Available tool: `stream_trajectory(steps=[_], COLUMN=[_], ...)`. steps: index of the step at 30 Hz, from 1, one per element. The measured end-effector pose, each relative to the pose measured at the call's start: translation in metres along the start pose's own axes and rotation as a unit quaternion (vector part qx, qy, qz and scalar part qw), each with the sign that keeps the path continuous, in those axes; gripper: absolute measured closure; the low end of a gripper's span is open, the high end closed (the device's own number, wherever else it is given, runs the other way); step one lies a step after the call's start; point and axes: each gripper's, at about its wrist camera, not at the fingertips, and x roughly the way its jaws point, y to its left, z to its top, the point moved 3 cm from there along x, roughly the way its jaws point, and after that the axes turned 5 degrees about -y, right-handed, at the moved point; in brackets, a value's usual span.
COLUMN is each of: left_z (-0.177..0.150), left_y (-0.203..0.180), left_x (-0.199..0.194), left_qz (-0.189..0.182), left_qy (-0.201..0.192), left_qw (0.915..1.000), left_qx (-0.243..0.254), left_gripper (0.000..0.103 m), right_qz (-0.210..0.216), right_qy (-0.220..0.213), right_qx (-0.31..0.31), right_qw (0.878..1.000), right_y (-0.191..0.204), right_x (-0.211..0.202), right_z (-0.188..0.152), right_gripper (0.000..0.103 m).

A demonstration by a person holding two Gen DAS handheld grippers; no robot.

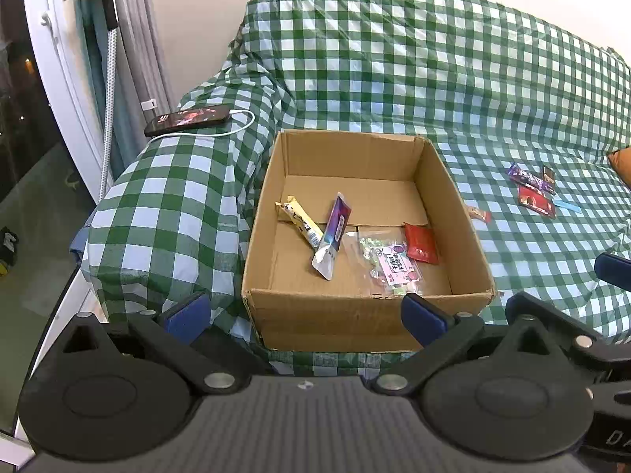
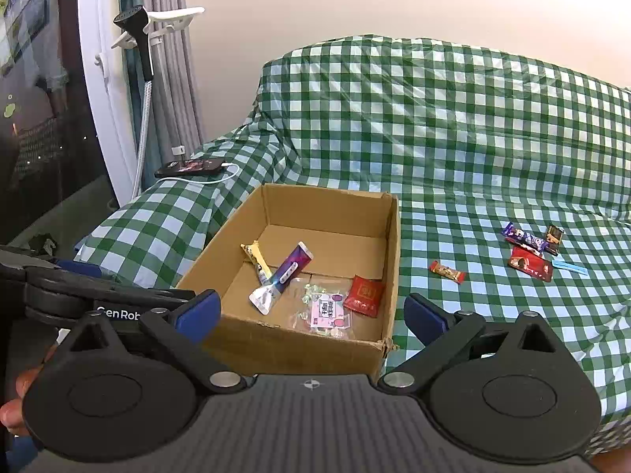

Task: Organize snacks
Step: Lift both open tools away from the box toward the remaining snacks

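So the open brown cardboard box [image 2: 315,276] sits on the green-and-white checked cloth [image 2: 453,138] that covers the sofa, and it's about half loaded. Inside there are four snacks: a yellow-wrapped bar [image 2: 256,262] toward 10 o'clock on the box floor, a purple-and-silver pouch [image 2: 282,280] leaning across its end, a clear bag of small candies with a pink label [image 2: 325,313] at about 6 o'clock, and a flat red sachet [image 2: 364,295] touching that bag's edge at 4 o'clock.

What's left is out on the cloth at 3 o'clock from the box. A small red-and-gold candy bar [image 2: 447,271] lies alone between the box and the rest. Well apart from the box is a little heap: a purple wrapped bar [image 2: 524,238], a dark brown packet [image 2: 553,235], a red packet [image 2: 530,263] and a light blue strip [image 2: 570,267]. So roughly five to go, by that count.

Both tongs are empty. The right gripper [image 2: 311,315] has its blue pads spread wide, nothing between them, hanging at the near edge of the box. The left gripper [image 1: 305,311] is spread just as wide, holding nothing, also at the box's near wall.

Off at 10 o'clock, a black phone [image 2: 189,167] with a white charging cable [image 2: 221,176] rests on the sofa arm, not part of the job.
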Motion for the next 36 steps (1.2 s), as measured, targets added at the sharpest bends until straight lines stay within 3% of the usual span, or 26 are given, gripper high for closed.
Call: stream_trajectory(steps=[17,36], left_z=[-0.003,0.001], left_y=[-0.004,-0.030], left_x=[0.013,0.041], left_qz=[0.002,-0.010], left_qy=[0.026,0.072], left_qw=[0.9994,0.9959], left_qx=[0.023,0.055], left_gripper=[0.000,0.000], right_qz=[-0.008,-0.026], right_qy=[0.020,0.038], right_qx=[0.013,0.053], right_qw=[1.000,0.998], right_y=[-0.004,-0.038], right_x=[0.009,0.028], right_z=[-0.002,-0.010], right_gripper=[0.000,0.000])
